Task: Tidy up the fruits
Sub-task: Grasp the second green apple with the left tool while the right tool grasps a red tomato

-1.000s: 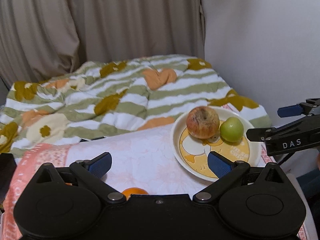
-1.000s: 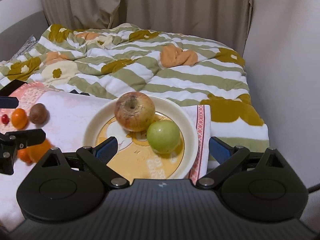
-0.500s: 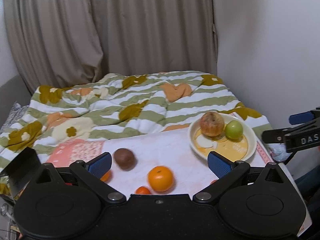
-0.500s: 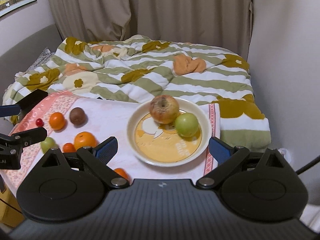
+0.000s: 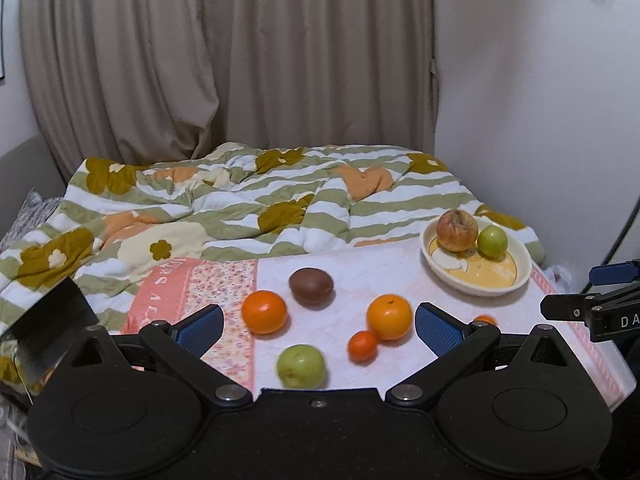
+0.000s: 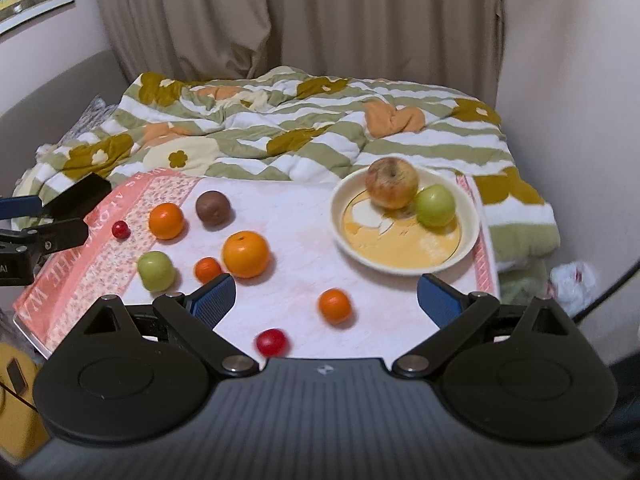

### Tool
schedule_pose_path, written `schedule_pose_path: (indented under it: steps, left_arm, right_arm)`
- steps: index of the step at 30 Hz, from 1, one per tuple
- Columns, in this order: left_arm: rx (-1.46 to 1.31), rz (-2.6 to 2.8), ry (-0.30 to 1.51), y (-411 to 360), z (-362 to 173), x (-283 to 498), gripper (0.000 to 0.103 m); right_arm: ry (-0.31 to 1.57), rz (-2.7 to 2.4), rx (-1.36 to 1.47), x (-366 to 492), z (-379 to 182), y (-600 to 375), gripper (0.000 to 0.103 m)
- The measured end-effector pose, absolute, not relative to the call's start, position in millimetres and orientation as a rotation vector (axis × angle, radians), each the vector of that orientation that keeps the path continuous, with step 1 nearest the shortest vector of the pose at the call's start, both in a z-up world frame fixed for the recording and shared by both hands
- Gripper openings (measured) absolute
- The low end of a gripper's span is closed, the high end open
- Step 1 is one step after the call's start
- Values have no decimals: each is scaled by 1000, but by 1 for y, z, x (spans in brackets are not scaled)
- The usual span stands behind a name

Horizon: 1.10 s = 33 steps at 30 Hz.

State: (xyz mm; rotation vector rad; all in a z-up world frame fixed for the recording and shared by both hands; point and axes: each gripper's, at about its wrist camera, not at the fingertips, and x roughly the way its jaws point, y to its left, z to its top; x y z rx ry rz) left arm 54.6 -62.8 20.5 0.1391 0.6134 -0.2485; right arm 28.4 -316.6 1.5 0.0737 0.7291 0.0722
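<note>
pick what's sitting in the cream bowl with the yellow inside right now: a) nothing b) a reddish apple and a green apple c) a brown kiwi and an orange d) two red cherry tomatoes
b: the cream bowl with the yellow inside holds a reddish apple and a round green apple side by side; the brown kiwi and the oranges lie out on the pink cloth.

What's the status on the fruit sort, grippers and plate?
Left gripper open, empty; right gripper open, empty. Plate holds apple and green fruit. Other fruit loose on cloth. Nothing blocking.
</note>
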Motion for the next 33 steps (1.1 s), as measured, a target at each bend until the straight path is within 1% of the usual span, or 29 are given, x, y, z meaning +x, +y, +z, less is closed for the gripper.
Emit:
schedule_pose_path:
  steps: [11,20,23,25,32,33]
  left_arm:
    - [196,-389,653,-12,-18,80,103]
    - [215,-477,732,-12,-73,115,102]
    - [228,-486,746,-18,-87,122,101]
    - [238,-492,755,-21,-94,127,94]
    - [267,-499,783,-34,-113,139,87]
    - [274,-496,788,-35,-116,141,84]
  right_arm:
    - [758,-89,152,19,-35,-252,103]
    - [778,-169,143,30,-83,-229,103]
    - [789,-182,128,36,-97,-225,103]
    - [798,-184,135,41,-104,-224,103]
    - [809,-208,148,53,-116,-226,103]
    - [814,-208,149,55,-118,-226,103]
